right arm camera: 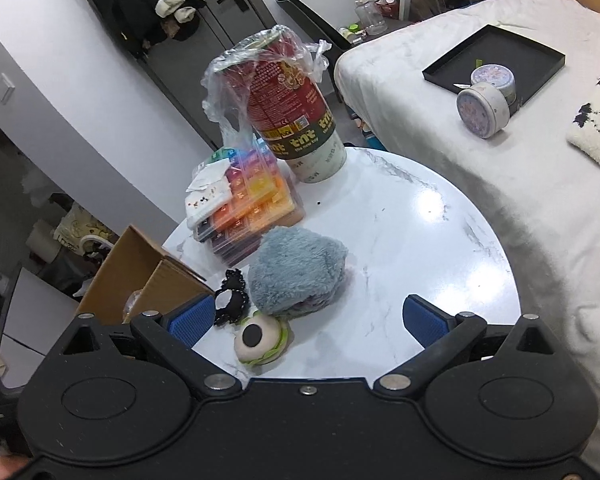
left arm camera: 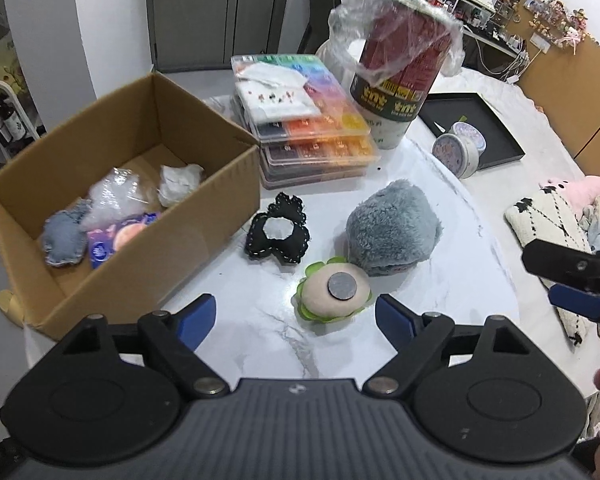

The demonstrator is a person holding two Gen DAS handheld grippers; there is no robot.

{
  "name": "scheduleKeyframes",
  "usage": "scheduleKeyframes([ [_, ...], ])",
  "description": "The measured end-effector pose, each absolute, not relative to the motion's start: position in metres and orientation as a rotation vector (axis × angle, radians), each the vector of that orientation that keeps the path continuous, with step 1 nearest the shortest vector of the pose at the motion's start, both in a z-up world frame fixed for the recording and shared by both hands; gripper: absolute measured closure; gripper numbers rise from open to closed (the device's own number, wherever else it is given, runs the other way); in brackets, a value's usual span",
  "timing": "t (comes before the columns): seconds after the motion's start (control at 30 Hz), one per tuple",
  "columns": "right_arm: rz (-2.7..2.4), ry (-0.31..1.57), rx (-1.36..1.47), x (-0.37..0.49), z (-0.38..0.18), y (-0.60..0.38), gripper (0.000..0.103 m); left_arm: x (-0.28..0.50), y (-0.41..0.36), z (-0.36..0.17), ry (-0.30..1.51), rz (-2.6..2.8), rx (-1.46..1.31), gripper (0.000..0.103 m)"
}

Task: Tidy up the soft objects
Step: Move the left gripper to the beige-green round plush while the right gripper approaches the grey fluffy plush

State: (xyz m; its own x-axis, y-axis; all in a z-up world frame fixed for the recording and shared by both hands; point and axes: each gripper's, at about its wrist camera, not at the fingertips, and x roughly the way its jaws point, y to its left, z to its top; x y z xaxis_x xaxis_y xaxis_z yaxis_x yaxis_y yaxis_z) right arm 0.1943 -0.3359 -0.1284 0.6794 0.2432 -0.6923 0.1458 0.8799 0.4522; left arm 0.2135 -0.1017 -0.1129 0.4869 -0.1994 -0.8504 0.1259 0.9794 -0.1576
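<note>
- White marble table (left arm camera: 440, 216): three soft things lie on it, close together. They are one fluffy grey toy (left arm camera: 392, 232), one black lacy scrunchie (left arm camera: 278, 230) and one round cream and green toy (left arm camera: 334, 292).
- One cardboard box (left arm camera: 204, 216) sits at the table's left. It holds one small blue pillow (left arm camera: 64, 240), one pink and purple packet (left arm camera: 120, 238) and two crinkly wrapped bits.
- Two tongs: the left gripper (left arm camera: 296, 318) and the right gripper (right arm camera: 306, 320) both stand wide, holding nothing.
</note>
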Motion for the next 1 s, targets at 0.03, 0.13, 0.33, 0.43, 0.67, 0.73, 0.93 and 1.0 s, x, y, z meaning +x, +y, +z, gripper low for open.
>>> scheduleKeyframes([
  [0.03, 0.053, 0.831, 0.505, 0.195, -0.129, -0.336, 0.002, 0.216, -0.104, -0.116, 1.049, -0.198, -0.079, 0.016],
  [0.13, 0.043, 0.836, 0.508, 0.199, -0.133, -0.338, 0.002, 0.224, -0.109, -0.128, 1.06, -0.194, -0.084, 0.016],
  [0.33, 0.015, 0.854, 0.503, 0.209, -0.138, -0.343, 0.002, 0.238, -0.124, -0.151, 1.087, -0.195, -0.076, 0.016],
  [0.43, 0.012, 0.862, 0.496, 0.213, -0.14, -0.344, 0.002, 0.244, -0.129, -0.161, 1.096, -0.189, -0.076, 0.016],
  [0.67, 0.022, 0.881, 0.482, 0.23, -0.143, -0.345, 0.002, 0.256, -0.14, -0.178, 1.117, -0.178, -0.066, 0.016],
  [0.73, 0.016, 0.89, 0.47, 0.234, -0.144, -0.343, 0.002, 0.258, -0.141, -0.181, 1.124, -0.175, -0.069, 0.016],
  [0.93, 0.03, 0.928, 0.425, 0.245, -0.15, -0.333, 0.002, 0.261, -0.144, -0.19, 1.141, -0.164, -0.088, 0.031],
  [1.0, 0.033, 0.938, 0.411, 0.249, -0.152, -0.329, 0.002, 0.26, -0.144, -0.188, 1.13, -0.158, -0.091, 0.046],
])
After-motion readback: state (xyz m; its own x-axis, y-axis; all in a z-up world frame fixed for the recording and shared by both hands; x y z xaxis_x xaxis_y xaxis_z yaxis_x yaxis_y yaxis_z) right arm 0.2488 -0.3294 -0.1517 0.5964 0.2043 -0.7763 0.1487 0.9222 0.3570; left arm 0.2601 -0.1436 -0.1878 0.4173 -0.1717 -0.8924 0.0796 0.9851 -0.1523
